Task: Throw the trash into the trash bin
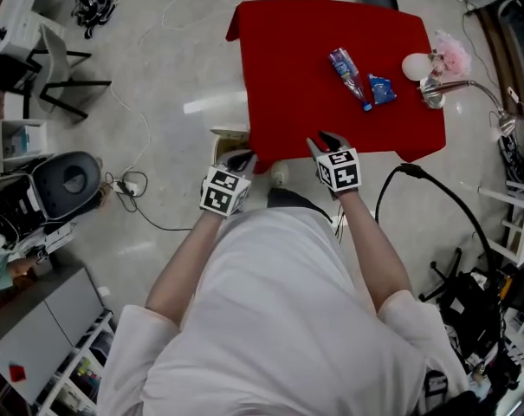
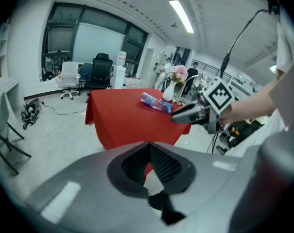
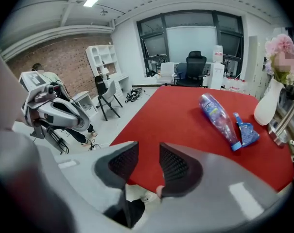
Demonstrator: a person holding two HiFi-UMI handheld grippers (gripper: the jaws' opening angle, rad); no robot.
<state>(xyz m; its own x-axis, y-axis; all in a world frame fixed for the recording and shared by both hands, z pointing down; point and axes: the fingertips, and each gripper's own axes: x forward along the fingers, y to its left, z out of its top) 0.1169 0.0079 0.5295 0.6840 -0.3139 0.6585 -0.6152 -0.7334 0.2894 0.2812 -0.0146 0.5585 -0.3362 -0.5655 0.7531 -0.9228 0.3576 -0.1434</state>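
A crushed clear plastic bottle (image 1: pixel 348 74) with a blue cap and a blue wrapper (image 1: pixel 382 88) lie on the red table (image 1: pixel 287 76), toward its right side. Both grippers hover at the table's near edge, well short of the trash. My left gripper (image 1: pixel 242 157) is at the table's near left corner, its jaws meeting at the tips with nothing in them (image 2: pixel 148 144). My right gripper (image 1: pixel 326 139) stands open and empty (image 3: pixel 149 147), pointing toward the bottle (image 3: pixel 218 115) and the wrapper (image 3: pixel 245 130). A black bin with a round grey lid (image 1: pixel 67 183) sits on the floor far left.
A white vase of pink flowers (image 1: pixel 417 66) and a metal desk lamp (image 1: pixel 435 94) stand at the table's right edge. A pale box (image 1: pixel 229 134) sits by the table's left side. Cables (image 1: pixel 140 137), chairs (image 1: pixel 58 68) and shelves ring the floor.
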